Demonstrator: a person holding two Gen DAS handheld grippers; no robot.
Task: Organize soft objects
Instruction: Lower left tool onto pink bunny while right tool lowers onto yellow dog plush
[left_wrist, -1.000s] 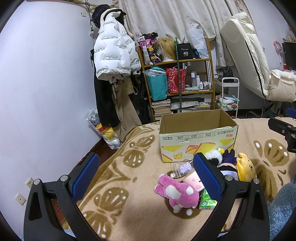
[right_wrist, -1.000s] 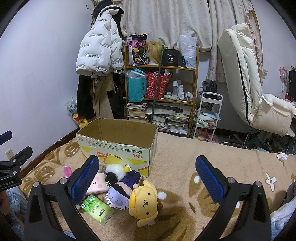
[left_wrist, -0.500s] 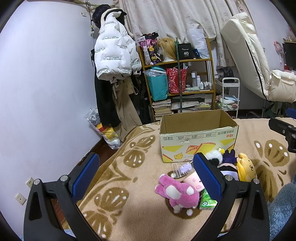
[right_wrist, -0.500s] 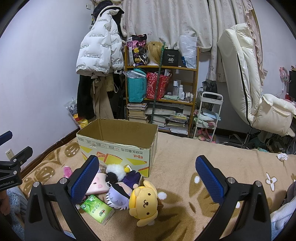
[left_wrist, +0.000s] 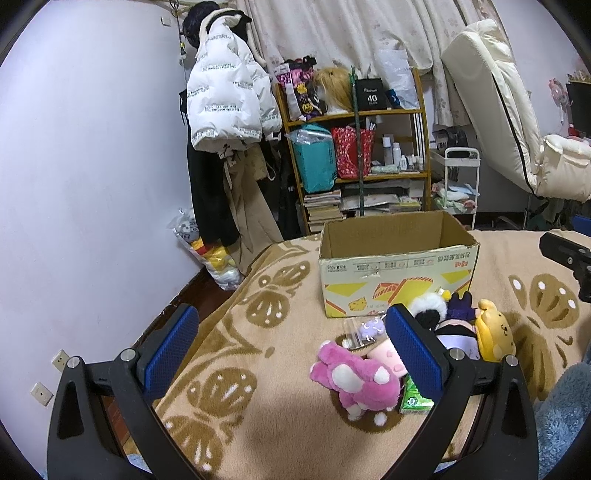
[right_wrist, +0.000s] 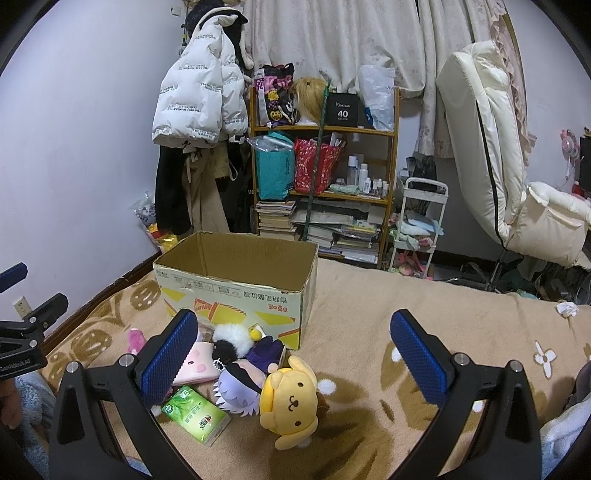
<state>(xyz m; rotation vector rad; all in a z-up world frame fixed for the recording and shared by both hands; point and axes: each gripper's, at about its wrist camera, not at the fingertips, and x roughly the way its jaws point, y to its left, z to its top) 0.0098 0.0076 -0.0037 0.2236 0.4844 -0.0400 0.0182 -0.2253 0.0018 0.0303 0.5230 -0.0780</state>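
An open empty cardboard box (left_wrist: 397, 262) (right_wrist: 236, 284) stands on a tan patterned blanket. In front of it lies a pile of soft toys: a pink plush (left_wrist: 356, 378), a yellow dog plush (right_wrist: 290, 400) (left_wrist: 493, 334), a purple-haired doll (right_wrist: 238, 386), a black-and-white pompom (right_wrist: 229, 341), a pink cushion (right_wrist: 197, 363) and a green tissue pack (right_wrist: 195, 413). My left gripper (left_wrist: 291, 350) is open and empty, above the blanket left of the pile. My right gripper (right_wrist: 295, 354) is open and empty, above the yellow plush.
A wooden shelf (right_wrist: 325, 184) with bags, books and bottles stands behind the bed, next to hanging coats (left_wrist: 225, 110). A white cart (right_wrist: 417, 229) and a cream recliner (right_wrist: 517, 184) are at the right. The blanket (right_wrist: 424, 325) lies flat right of the box.
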